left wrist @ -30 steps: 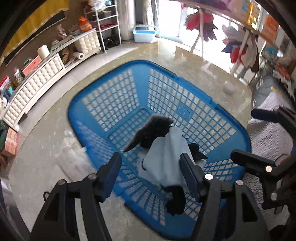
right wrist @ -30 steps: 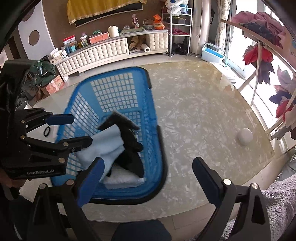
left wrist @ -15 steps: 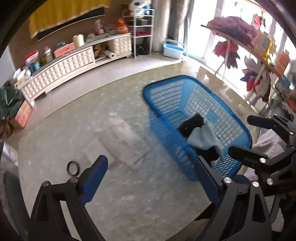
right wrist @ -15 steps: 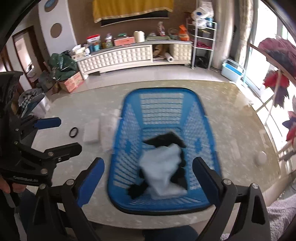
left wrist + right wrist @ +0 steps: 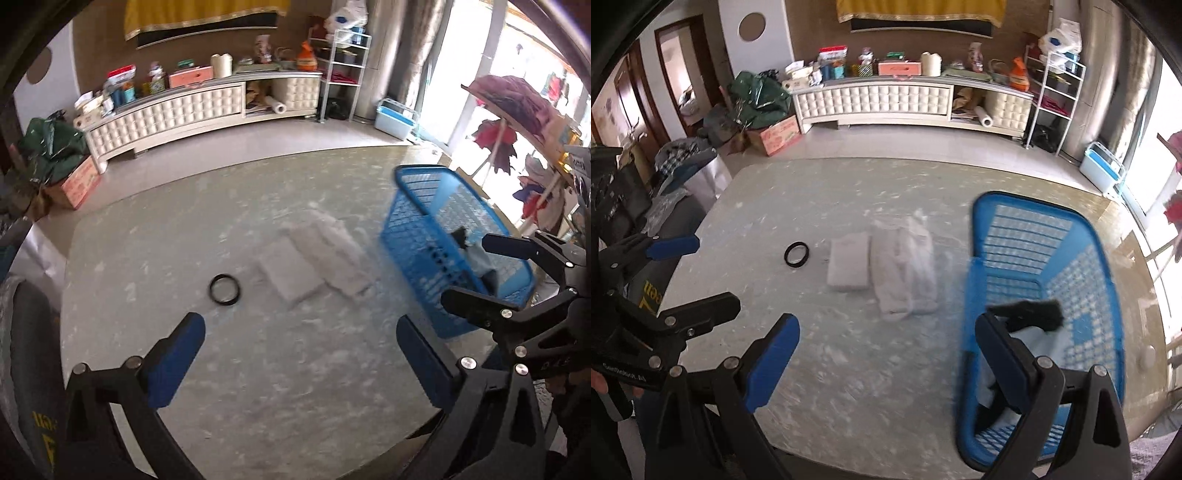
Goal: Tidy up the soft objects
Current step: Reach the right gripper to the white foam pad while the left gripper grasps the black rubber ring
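Your left gripper (image 5: 299, 354) hangs over the marbled worktop (image 5: 258, 387) with its jaws opening, already wide apart, and nothing is between them; only bare worktop shows in the gap. Your right gripper (image 5: 886, 354) also has its jaws wide apart and it holds nothing, though its right finger stands in front of the near wall of the blue basket (image 5: 1015, 236). The basket is on the right part of the worktop, and inside it lie a light blue cloth (image 5: 1038, 343) and a black cloth (image 5: 1034, 308), the black one partly over the light one. In the left wrist view the same basket (image 5: 417, 236) is at the right, and your right gripper (image 5: 480, 277) crosses in front of it. Left of the basket, in the middle of the worktop, a folded white cloth (image 5: 849, 264) lies flat, and just beside it, touching or almost touching, is a loose white cloth (image 5: 908, 266), more crumpled. A black ring (image 5: 796, 254) lies alone a little further left, apart from the white cloths. Both views are blurred around the basket, so the finer details there I cannot tell.
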The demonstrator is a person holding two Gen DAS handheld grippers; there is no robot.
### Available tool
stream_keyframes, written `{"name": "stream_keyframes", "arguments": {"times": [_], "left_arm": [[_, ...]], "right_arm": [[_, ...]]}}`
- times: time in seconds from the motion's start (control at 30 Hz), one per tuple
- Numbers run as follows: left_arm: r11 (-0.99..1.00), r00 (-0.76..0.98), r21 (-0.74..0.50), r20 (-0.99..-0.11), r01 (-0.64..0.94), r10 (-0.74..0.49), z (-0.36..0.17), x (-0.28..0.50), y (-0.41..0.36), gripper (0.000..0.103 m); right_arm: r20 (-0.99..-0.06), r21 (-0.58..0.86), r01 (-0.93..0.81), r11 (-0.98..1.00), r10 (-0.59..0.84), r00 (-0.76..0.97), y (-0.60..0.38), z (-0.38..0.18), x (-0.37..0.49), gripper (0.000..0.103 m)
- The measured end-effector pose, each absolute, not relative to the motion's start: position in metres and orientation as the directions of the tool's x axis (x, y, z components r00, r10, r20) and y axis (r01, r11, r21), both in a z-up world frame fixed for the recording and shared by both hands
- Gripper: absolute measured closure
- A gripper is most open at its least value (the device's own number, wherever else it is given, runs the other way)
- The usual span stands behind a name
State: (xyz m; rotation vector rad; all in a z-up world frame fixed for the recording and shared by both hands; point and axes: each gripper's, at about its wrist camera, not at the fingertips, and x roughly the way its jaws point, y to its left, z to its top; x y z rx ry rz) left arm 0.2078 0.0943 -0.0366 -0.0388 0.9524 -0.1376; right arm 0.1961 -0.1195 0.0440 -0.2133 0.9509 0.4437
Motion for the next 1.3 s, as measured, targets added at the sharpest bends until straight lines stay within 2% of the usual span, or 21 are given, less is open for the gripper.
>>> {"name": "stream_keyframes", "arguments": {"times": [0.3, 0.43, 0.63, 1.07, 1.3], "left_arm": [[0.993, 0.528, -0.109, -0.842, 0.038, -0.113, -0.073, 0.221, 0.137, 0.000], [0.997, 0.488, -0.054, -0.870, 0.054, -0.073, -0.094, 0.233, 0.148, 0.000], [0.995, 0.463, -0.059, -0.882, 0.084, -0.091, -0.115, 0.251, 0.161, 0.000], [0.992, 0.427, -0.074, -0.897, 0.101, -0.111, -0.156, 0.298, 0.179, 0.000], [0.992, 0.413, -0.087, -0.903, 0.092, -0.117, -0.174, 0.309, 0.191, 0.000]], "right_arm": [[-0.868, -0.017, -0.470, 0.882, 0.220, 0.445, -0.075, 0.001, 0.225, 0.007], [-0.884, -0.034, -0.465, 0.885, 0.191, 0.427, -0.063, -0.017, 0.238, 0.008], [-0.900, -0.034, -0.462, 0.886, 0.174, 0.399, -0.050, -0.038, 0.258, 0.013], [-0.926, -0.003, -0.484, 0.875, 0.180, 0.332, -0.022, -0.071, 0.283, 0.016], [-0.943, 0.001, -0.494, 0.870, 0.165, 0.289, -0.013, -0.093, 0.286, 0.024]]}}
